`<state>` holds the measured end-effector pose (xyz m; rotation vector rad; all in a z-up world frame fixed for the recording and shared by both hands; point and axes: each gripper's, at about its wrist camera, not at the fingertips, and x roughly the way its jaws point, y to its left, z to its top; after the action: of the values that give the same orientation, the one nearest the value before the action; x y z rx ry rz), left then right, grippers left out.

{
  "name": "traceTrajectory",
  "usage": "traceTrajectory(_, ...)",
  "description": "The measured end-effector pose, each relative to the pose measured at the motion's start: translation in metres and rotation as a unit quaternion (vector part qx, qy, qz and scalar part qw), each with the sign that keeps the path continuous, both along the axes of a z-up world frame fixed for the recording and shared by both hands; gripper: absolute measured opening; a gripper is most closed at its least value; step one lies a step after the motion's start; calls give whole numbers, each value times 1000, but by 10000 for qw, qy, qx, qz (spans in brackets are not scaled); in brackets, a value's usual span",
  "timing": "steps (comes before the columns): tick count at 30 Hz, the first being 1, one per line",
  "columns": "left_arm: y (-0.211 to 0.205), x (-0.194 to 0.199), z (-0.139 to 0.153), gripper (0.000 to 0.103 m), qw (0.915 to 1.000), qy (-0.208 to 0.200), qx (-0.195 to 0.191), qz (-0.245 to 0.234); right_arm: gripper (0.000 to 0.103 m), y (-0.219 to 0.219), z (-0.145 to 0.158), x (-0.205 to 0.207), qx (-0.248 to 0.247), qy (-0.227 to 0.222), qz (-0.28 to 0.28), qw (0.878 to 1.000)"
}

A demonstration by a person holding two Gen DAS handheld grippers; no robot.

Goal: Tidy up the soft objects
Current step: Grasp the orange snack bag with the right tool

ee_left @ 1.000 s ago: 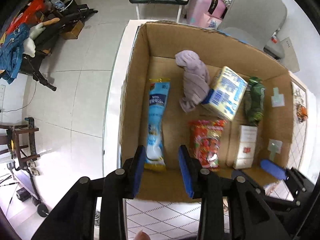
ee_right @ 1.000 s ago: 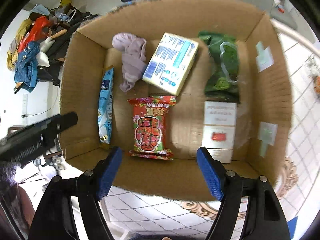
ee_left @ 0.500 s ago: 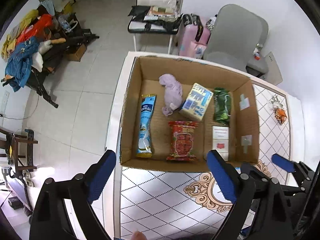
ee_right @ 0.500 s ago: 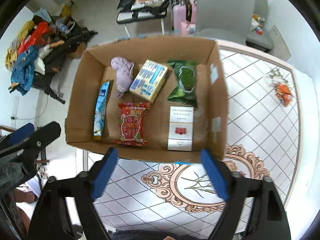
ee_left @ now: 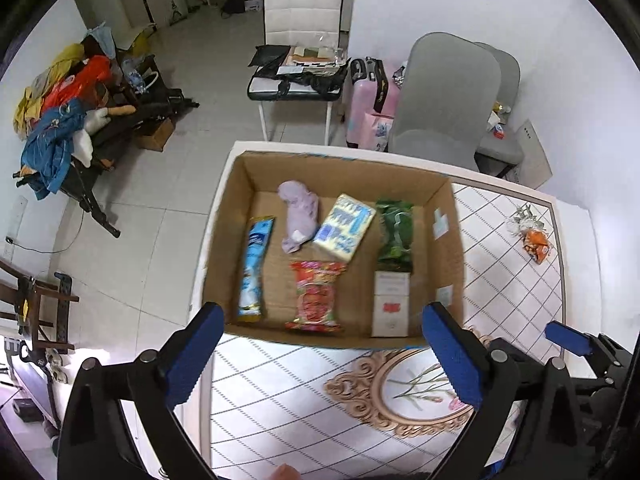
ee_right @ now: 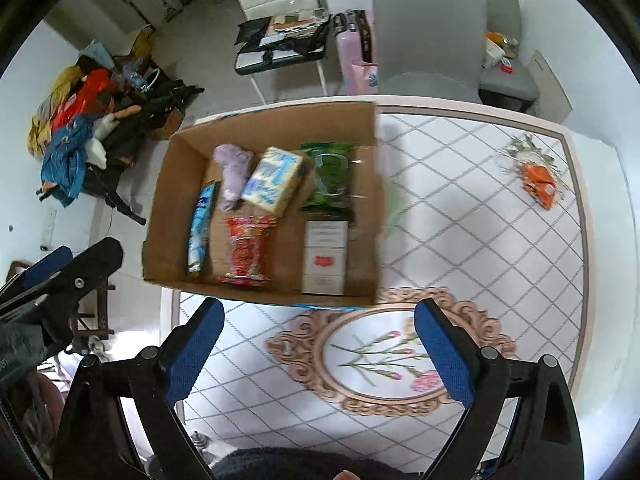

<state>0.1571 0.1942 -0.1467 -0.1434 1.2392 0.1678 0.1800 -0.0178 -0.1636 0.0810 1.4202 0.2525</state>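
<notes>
Cluttered room behind; on the patterned desk (ee_right: 460, 240) the cardboard box (ee_left: 450, 248) holds the soft packets (ee_left: 318, 294) laid flat, while left tool (ee_left: 320, 354) and right tool (ee_right: 316, 350) hang spread, empty, clear of it.

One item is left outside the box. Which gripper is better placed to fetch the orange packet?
Right, probably. The orange packet lies at the table's far right, on the open right gripper's side; the left gripper faces the cardboard box.
</notes>
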Motion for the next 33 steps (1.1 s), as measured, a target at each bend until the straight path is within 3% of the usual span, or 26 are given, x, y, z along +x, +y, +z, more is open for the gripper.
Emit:
traceTrajectory(3,-28,16,-4,101,9998,-53,178,80,98,-49,-7,23,-269,55,-237,9993)
traceTrajectory(7,-76,48,-27,101,9969,-27,780,125,98,-114,-28,60,-711,157,-568,9957)
traceTrajectory(12,-127,87,-71,101,9931,200,1122,259,98,-202,-91,116,-1092,598,-1141,9856)
traceTrajectory(18,-170,130,-119,101,9888,566,1345,307,98,-278,-168,167,-841,1124,-1836,9729)
traceTrajectory(28,-198,170,-160,101,9850,883,1472,198,97,-315,-254,215,-262,1609,-2236,9609)
traceTrajectory(33,-203,176,-166,101,9842,945,1491,153,64,-312,-263,220,-549,1632,-2156,9612)
